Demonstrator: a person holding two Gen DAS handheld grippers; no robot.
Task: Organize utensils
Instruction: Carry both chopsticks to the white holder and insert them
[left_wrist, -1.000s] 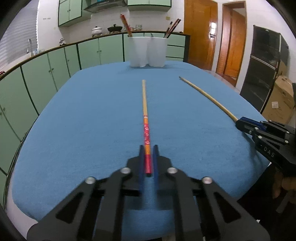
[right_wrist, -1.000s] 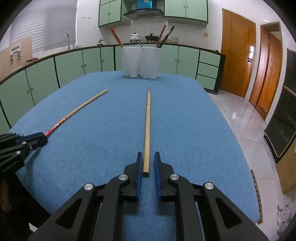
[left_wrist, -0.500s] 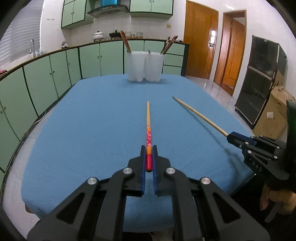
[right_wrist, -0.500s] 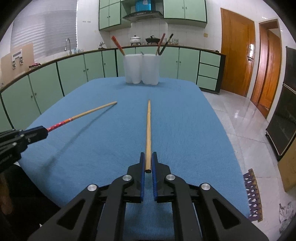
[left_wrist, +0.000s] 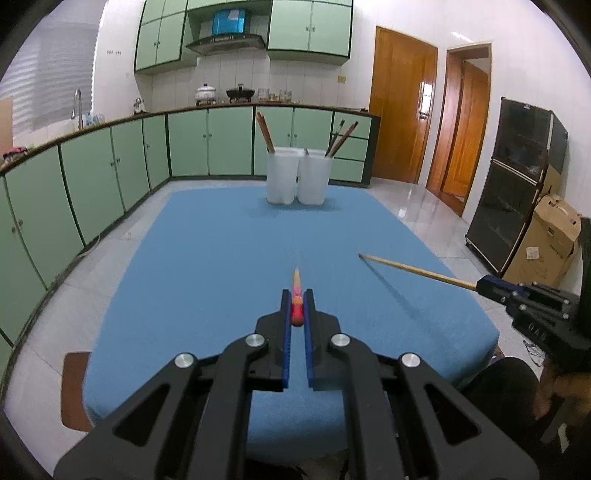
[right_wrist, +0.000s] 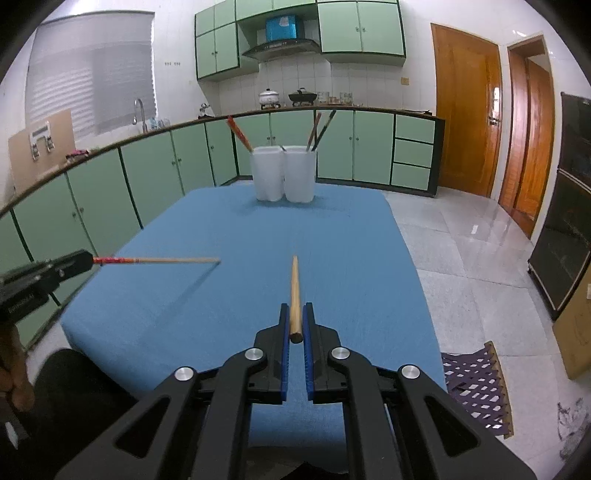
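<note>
Both chopsticks, flat on the cloth a second ago, now hang in the air above the blue table (left_wrist: 207, 258), each throwing a thin shadow on it. At the table's 12 o'clock end two white holders stand touching: the left holder (left_wrist: 281, 176) with a reddish pair leaning toward 11 o'clock, the right holder (left_wrist: 312, 178) with dark sticks leaning toward 1 o'clock. In its own view the left gripper (left_wrist: 297, 308) is clamped on the thick end of the red-handled chopstick (left_wrist: 296, 291), whose tip points to 12 o'clock. The right gripper (right_wrist: 294, 321) pinches the butt of the plain wooden chopstick (right_wrist: 294, 291), also pointing to 12 o'clock. Each gripper appears at the other view's edge, at 3 and 9 o'clock.
</note>
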